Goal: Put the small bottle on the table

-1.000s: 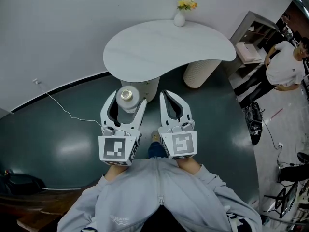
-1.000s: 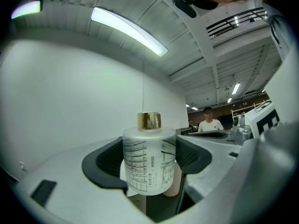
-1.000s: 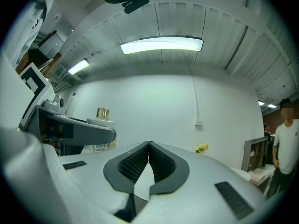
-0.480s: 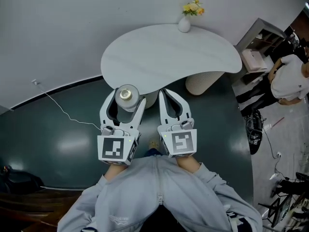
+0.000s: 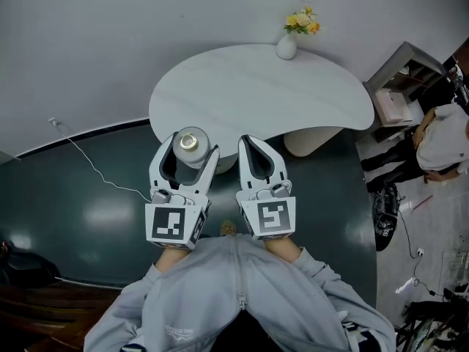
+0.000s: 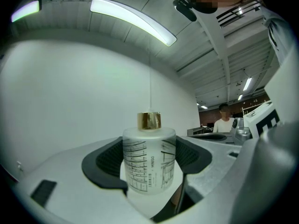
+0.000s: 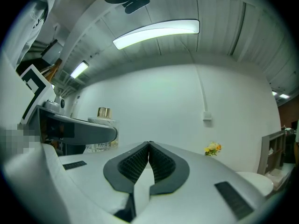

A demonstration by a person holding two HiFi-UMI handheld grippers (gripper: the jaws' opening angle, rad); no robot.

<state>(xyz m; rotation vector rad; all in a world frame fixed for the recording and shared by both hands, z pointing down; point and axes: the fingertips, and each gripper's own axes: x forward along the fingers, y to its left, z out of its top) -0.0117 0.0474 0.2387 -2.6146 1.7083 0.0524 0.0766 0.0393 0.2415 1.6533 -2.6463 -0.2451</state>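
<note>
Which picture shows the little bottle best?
The left gripper view: the small bottle sits close up, gripped by the left gripper, gold cap and printed lines clear. The head view shows only its top; the right gripper view, just its cap, partly hidden.

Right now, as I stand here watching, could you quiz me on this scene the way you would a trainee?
1. Fill in: at the far edge of the white table stands a vase of ____ flowers.
2. True or false: the right gripper has its jaws shut with nothing between them.
3. Where is the frosted bottle with the gold cap?
A) in the right gripper
B) between the jaws of the left gripper
C) on the white table

Key: 1 yellow; 2 true; 3 B.
</note>
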